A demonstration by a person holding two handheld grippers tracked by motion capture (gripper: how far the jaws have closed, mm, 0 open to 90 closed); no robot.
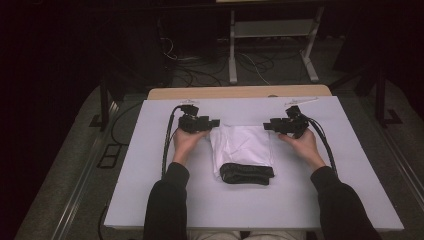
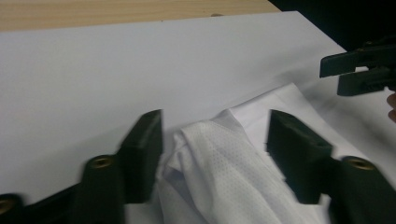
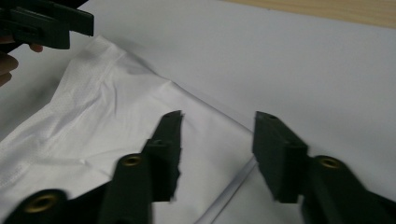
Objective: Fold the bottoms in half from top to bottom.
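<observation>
A white perforated garment (image 1: 242, 145) lies folded in the middle of the white table top (image 1: 150, 190), with a black band (image 1: 246, 173) across its near end. My left gripper (image 1: 214, 123) is at the garment's far left corner. In the left gripper view it (image 2: 215, 130) stands open, and a bunched fold of the cloth (image 2: 219, 163) rises between the jaws without being pinched. My right gripper (image 1: 267, 125) is at the far right corner. In the right gripper view it (image 3: 219, 126) is open over the flat cloth corner (image 3: 107, 107).
A wooden strip (image 1: 240, 92) runs along the table's far edge. Beyond it, cables and a metal stand (image 1: 272, 45) sit on the dark floor. Each gripper's cable (image 1: 167, 145) trails along the table beside its forearm.
</observation>
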